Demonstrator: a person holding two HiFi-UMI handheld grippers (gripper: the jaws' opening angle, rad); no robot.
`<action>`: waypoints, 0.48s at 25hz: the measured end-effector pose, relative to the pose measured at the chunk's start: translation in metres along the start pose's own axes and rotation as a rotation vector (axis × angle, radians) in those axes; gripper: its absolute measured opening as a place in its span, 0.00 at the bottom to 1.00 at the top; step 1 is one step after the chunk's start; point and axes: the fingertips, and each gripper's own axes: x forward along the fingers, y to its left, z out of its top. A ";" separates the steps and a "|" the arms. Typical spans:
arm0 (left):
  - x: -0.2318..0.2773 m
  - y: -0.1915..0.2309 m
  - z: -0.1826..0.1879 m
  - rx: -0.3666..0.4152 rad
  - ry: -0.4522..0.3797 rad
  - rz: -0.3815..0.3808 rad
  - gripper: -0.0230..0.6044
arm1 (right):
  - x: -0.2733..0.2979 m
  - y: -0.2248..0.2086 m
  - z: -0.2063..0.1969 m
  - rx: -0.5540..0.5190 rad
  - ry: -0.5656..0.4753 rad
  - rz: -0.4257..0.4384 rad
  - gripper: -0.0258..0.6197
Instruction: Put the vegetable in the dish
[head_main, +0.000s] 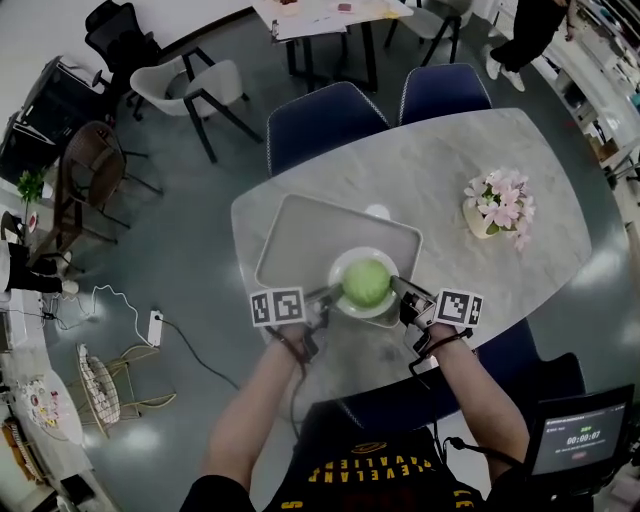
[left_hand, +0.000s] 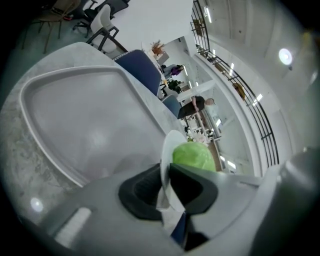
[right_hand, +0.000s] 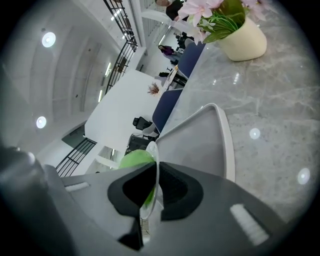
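Note:
A round green vegetable (head_main: 366, 283) lies in a white dish (head_main: 345, 267), held over the near right corner of a grey tray (head_main: 300, 232). My left gripper (head_main: 323, 297) is shut on the dish's left rim, and my right gripper (head_main: 400, 288) is shut on its right rim. In the left gripper view the thin white rim (left_hand: 164, 155) sits pinched between the dark pads, with the vegetable (left_hand: 194, 156) just beyond. The right gripper view shows the same: rim (right_hand: 155, 155) clamped, green vegetable (right_hand: 134, 159) behind it.
The marble table (head_main: 440, 170) carries a cream pot of pink flowers (head_main: 497, 208) at the right. Two blue chairs (head_main: 325, 118) stand at the far edge. The table's near edge runs just under my grippers. A person walks in the far background.

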 end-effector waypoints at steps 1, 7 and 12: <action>0.006 0.006 0.002 0.003 0.009 0.010 0.12 | 0.004 -0.008 0.002 -0.002 0.001 -0.008 0.08; 0.041 0.031 0.011 0.025 0.060 0.048 0.12 | 0.015 -0.047 0.013 -0.021 0.024 -0.050 0.09; 0.049 0.042 0.014 0.019 0.092 0.071 0.12 | 0.022 -0.058 0.014 -0.034 0.042 -0.093 0.09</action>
